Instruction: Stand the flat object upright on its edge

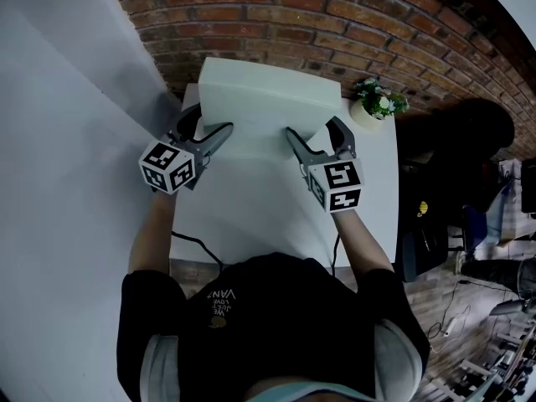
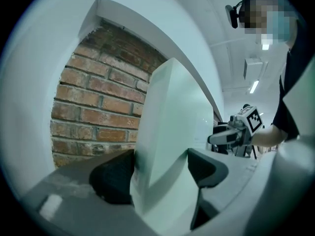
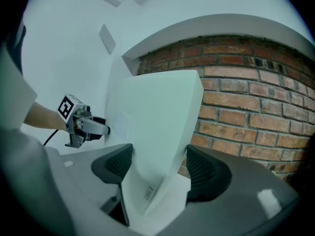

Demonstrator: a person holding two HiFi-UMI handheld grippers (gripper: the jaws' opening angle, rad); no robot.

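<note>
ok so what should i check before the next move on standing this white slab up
1. Left gripper clamped on the white slab: ok, a pad presses each face.
2. Right gripper clamped on the slab: ok, pads on both faces.
3. Slab fully upright: not ok, it leans in both gripper views.
4. Lower edge seated on the table: cannot tell.
5. Potted plant clear of the slab: ok, apart at the right rear corner.
6. Room before the brick wall: cannot tell.

One white slab (image 1: 268,99), one small potted plant (image 1: 375,103), one desk (image 1: 251,216), and two grippers: the left gripper (image 1: 209,122) and the right gripper (image 1: 312,128).
</note>
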